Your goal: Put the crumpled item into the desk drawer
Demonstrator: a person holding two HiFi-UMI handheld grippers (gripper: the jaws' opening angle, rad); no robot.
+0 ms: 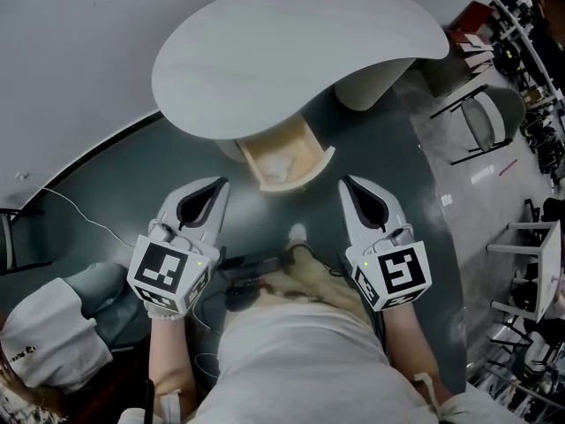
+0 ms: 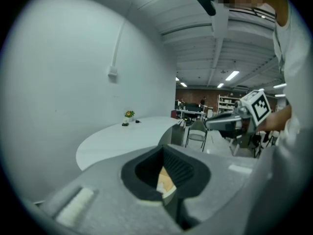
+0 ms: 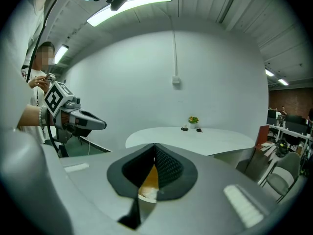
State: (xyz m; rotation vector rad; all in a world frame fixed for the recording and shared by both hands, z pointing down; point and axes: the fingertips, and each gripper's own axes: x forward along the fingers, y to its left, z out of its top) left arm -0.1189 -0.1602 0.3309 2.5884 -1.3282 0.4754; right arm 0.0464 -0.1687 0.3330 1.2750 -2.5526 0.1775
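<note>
**Q:** What does the head view show?

**A:** The drawer (image 1: 300, 144) stands pulled out from under the curved desk top (image 1: 291, 51). The crumpled item (image 1: 281, 168), a pale wad, already lies inside it. Your left gripper (image 1: 222, 184) and right gripper (image 1: 345, 184) hover on your side of the drawer, one off each front corner, touching nothing. Both have their jaws together and hold nothing. What probably remains is to close the drawer: press squarely on its front panel so it slides straight. The desk top's rim overhangs the back of the drawer, so keep low. The floor on your side of the drawer is open.

**Q:** And the left gripper view?

**A:** The left gripper (image 2: 164, 148) is closed and empty. Through the hollow behind its tips you glimpse the drawer's wood (image 2: 166, 179) and the wad (image 2: 160, 186) below. A folding chair (image 2: 198, 133) stands well beyond the drawer, no obstacle.

**Q:** The right gripper view?

**A:** The right gripper (image 3: 155, 148) is likewise closed on nothing. The drawer (image 3: 149, 177) and the wad (image 3: 149, 193) show through its hollow. The desk top's edge lies above and past the drawer.
</note>
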